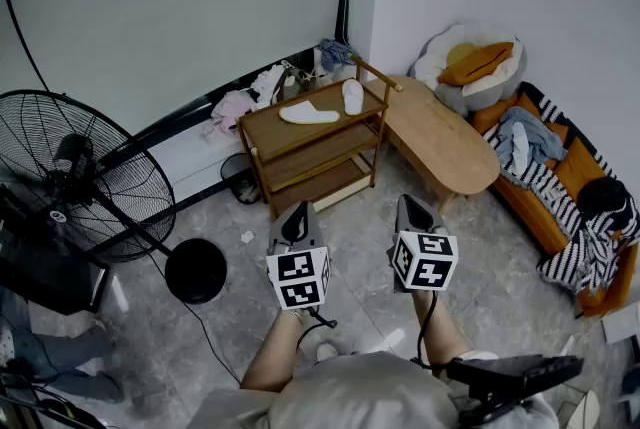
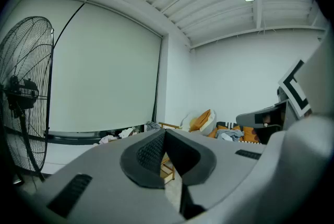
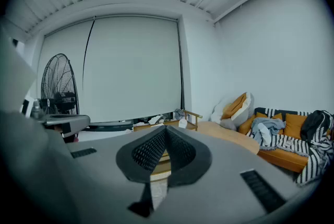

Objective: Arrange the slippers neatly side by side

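Observation:
Two white slippers lie on the top shelf of a wooden rack (image 1: 262, 129). One slipper (image 1: 308, 113) lies lengthwise near the middle, the other slipper (image 1: 352, 96) sits apart at the right end, turned a different way. My left gripper (image 1: 297, 218) and right gripper (image 1: 410, 210) hang side by side above the floor, short of the rack, both shut with nothing between the jaws. In the right gripper view the rack (image 3: 156, 125) and one slipper (image 3: 182, 123) show beyond the closed tips (image 3: 166, 129). The left gripper view shows closed tips (image 2: 165, 133) too.
A large standing fan (image 1: 70, 179) with a round base (image 1: 196, 270) stands at the left. An oval wooden table (image 1: 440, 137) sits right of the rack. An orange sofa (image 1: 565, 182) with clothes runs along the right wall. Clothes lie behind the rack (image 1: 240, 102).

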The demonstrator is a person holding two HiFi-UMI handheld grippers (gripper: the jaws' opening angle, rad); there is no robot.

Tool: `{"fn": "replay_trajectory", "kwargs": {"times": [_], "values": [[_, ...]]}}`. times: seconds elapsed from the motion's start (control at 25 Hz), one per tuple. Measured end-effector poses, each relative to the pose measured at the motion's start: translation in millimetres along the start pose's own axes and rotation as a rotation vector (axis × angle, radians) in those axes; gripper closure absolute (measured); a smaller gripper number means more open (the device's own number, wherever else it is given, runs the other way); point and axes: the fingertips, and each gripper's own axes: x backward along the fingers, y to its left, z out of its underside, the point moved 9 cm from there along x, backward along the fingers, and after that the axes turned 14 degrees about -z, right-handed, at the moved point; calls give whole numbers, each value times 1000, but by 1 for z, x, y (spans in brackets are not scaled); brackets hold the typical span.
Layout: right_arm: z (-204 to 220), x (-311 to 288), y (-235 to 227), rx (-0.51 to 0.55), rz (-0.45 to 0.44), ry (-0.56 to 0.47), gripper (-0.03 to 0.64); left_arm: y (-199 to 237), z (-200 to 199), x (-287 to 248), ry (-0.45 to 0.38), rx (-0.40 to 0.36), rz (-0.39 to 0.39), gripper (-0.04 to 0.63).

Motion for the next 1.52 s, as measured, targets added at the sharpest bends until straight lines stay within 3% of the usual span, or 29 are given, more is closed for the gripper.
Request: {"fn": "replay_trajectory", "kwargs": {"times": [0.36, 0.92, 1.24, 1.52], "values": [[-2, -9, 7, 13, -9, 6, 583, 8, -1, -7, 8, 7, -2, 591], [15, -28, 5, -52, 13, 25, 583, 14, 6, -28, 41, -6, 25, 591], [19, -61, -19, -80, 26, 37, 581, 1, 8, -68, 63, -32, 40, 591], [-7, -110, -56, -66, 7, 22, 581, -17, -2, -126, 61, -52, 26, 591]]}}
